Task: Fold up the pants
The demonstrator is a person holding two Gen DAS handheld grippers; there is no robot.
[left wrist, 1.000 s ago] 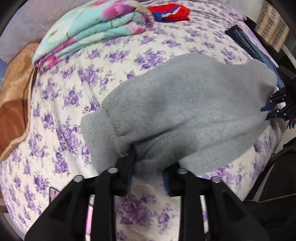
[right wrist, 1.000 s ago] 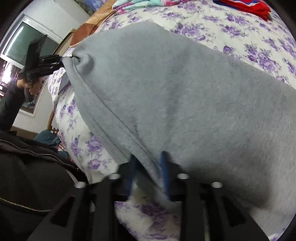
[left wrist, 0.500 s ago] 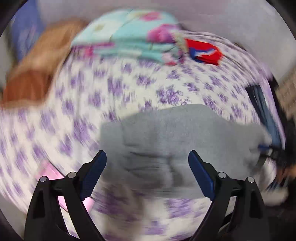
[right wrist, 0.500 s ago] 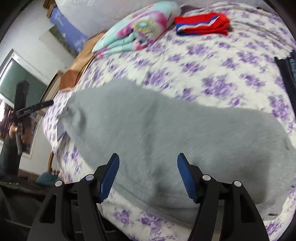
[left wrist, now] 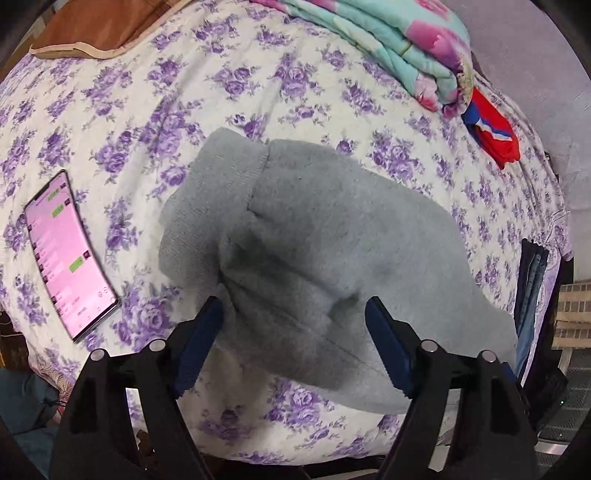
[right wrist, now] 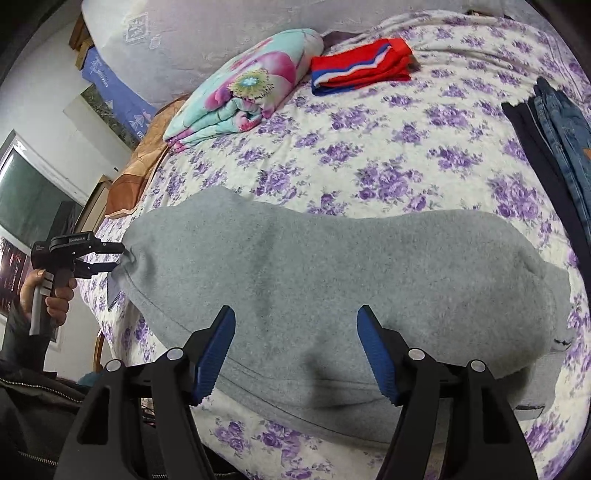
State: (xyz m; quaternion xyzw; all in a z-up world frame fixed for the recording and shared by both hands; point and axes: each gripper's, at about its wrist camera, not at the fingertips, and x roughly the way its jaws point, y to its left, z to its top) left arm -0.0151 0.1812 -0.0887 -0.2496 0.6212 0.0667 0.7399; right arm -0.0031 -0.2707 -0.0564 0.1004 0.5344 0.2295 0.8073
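Note:
Grey fleece pants (left wrist: 325, 251) lie folded in a thick bundle on the flowered bed sheet (left wrist: 122, 110), near the bed's front edge; they also show in the right wrist view (right wrist: 332, 288). My left gripper (left wrist: 295, 343) is open and empty, its blue pads on either side of the bundle's near edge. My right gripper (right wrist: 295, 350) is open and empty, just above the pants' near edge. In the right wrist view the left gripper (right wrist: 110, 258) shows at the pants' left end, held by a hand.
A phone (left wrist: 66, 254) with a lit pink screen lies left of the pants. A folded floral quilt (right wrist: 243, 99), red folded clothes (right wrist: 362, 66) and folded jeans (right wrist: 561, 133) lie farther back and right. A brown pillow (left wrist: 96, 26) lies at the far left.
Both grippers were shut on the pants' edge a second ago. They have opened, let the pants drop on the bed, and pulled back a little.

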